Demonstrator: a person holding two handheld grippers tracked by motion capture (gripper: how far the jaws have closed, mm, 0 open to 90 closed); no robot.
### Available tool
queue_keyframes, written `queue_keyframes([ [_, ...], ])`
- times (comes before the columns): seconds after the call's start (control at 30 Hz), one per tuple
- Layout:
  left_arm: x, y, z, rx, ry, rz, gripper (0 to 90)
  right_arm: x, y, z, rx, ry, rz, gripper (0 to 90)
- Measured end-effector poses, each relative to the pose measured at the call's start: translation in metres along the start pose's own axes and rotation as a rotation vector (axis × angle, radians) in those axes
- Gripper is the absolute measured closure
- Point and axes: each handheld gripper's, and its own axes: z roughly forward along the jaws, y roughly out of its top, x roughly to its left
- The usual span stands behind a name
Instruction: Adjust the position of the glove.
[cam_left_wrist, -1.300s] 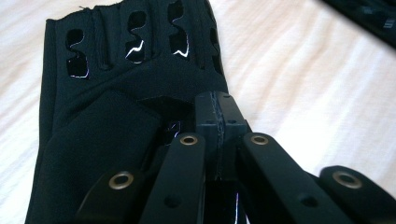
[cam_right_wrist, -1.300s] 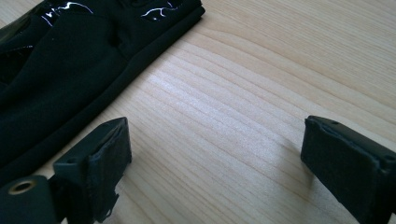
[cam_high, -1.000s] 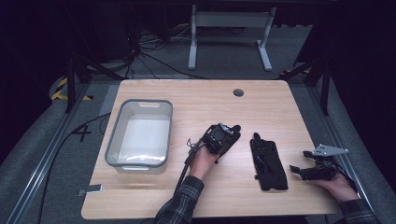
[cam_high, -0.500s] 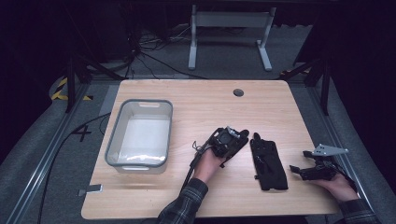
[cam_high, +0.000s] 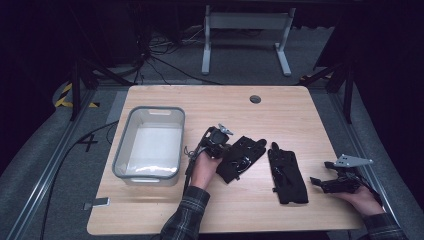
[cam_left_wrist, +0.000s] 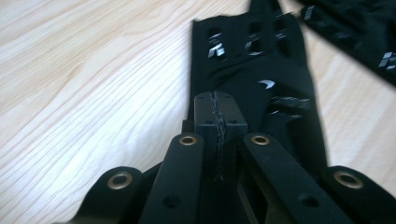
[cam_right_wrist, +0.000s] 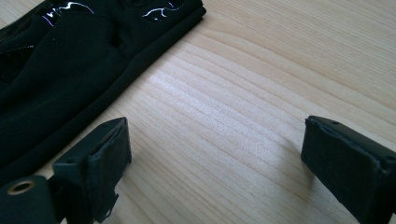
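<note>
High view: two black gloves lie on the light wood tabletop. The left hand-held gripper sits at the cuff end of the left glove, whose fingers fan out toward the upper right. The right glove lies flat just beside it, apart from it, fingers pointing toward the far edge. A clear plastic bin stands on the left part of the tabletop, well apart from the gloves.

Left gripper view has the jaws pressed together on the black fabric of the left glove, a thin edge of it pinched between the pads; the glove stretches away over the wood.

Right gripper view shows the right hand-held gripper with its jaws spread wide over bare wood, nothing between them, the right glove lying near its left jaw. From above, that gripper rests near the tabletop's right edge, near the right glove.
</note>
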Motion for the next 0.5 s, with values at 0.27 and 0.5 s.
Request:
queue_keyframes([
  [0.27, 0.0, -0.006, 0.019, 0.101, 0.017, 0.012, 89.4, 0.0, 0.0, 0.0, 0.0, 0.0, 0.0, 8.9],
  [0.5, -0.009, -0.006, 0.017, 0.131, 0.035, 0.037, 89.5, 0.0, 0.0, 0.0, 0.0, 0.0, 0.0, 8.9],
])
